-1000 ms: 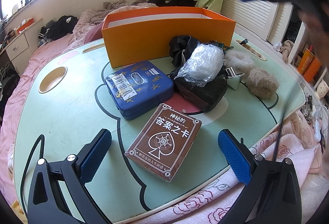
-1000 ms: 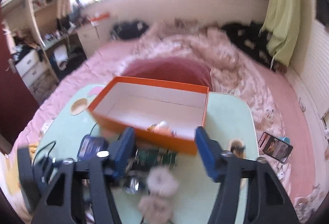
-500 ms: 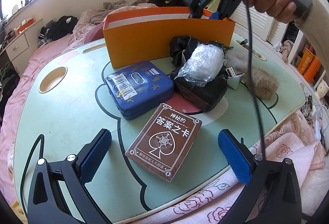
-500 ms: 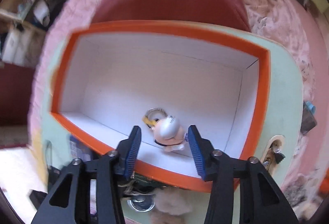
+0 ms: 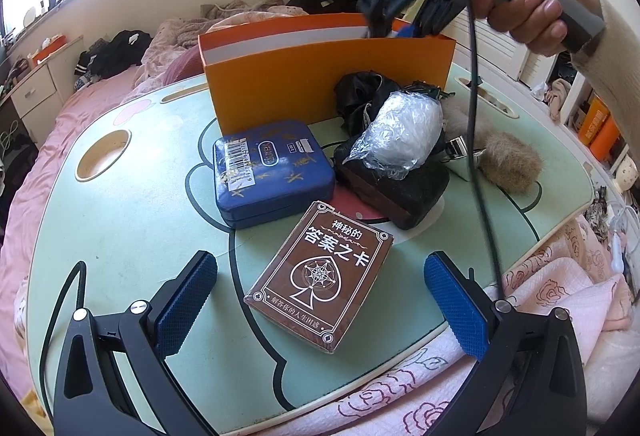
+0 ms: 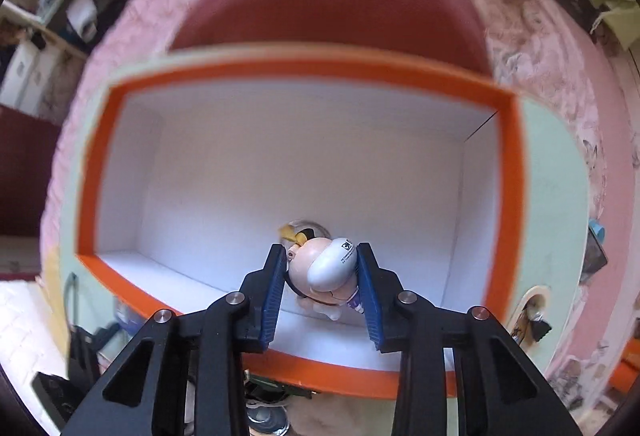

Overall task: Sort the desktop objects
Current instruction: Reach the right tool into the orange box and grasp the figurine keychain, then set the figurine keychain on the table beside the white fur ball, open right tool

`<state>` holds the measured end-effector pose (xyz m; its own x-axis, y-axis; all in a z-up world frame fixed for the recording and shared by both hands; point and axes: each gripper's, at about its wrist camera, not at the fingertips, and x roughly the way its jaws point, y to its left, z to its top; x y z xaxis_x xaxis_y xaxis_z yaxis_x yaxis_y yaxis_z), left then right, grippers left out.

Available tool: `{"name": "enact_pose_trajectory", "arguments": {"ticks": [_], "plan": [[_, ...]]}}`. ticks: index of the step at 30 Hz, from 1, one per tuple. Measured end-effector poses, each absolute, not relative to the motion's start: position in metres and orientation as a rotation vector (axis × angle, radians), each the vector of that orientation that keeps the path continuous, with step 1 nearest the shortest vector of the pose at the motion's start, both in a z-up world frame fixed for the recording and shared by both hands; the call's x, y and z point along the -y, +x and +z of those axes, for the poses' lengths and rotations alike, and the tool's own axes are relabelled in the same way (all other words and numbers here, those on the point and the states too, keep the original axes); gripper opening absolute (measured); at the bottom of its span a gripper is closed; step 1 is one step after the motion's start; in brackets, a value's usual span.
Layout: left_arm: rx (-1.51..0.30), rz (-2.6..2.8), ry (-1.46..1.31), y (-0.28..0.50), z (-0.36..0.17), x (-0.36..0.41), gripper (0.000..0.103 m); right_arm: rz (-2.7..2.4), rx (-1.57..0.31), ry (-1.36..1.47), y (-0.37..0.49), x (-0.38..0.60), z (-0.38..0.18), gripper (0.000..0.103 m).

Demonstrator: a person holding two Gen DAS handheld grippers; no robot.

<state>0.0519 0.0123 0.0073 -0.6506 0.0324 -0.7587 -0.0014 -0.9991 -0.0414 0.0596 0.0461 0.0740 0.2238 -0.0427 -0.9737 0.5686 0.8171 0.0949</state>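
Inside the orange box [image 6: 508, 196], the right gripper [image 6: 322, 272] is closing its jaws around a small figurine keychain [image 6: 326, 270]; the pads seem to touch its sides already, probably to reposition it. The left gripper [image 5: 320, 300] hovers released, the brown card deck [image 5: 320, 276] between its jaws, untouched.

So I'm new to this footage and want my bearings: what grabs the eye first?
The tall orange cardboard box with a white inside at the back of the pale green table. Inside it, the right gripper is closing around a small round-headed toy figure. Nearer, a brown card box with a white spade lies between the open left gripper.
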Motion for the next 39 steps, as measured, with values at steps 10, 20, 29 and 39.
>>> {"name": "enact_pose_trajectory", "arguments": {"ticks": [10,20,29,39], "plan": [[0.060,2.836,-1.303,0.052,0.005,-0.013,0.103,-0.444,-0.864,0.423,-0.023,-0.114,0.145,0.034],[0.062,2.835,-1.302,0.052,0.005,-0.012,0.103,-0.573,-0.861,0.392,-0.042,-0.161,0.066,0.034],[0.062,2.834,-1.301,0.052,0.005,-0.012,0.103,-0.831,-0.640,0.278,-0.089,-0.230,0.063,0.079],[0.058,2.834,-1.301,0.053,0.005,-0.012,0.103,-0.886,-0.777,0.299,-0.099,-0.241,0.011,0.097]]}}
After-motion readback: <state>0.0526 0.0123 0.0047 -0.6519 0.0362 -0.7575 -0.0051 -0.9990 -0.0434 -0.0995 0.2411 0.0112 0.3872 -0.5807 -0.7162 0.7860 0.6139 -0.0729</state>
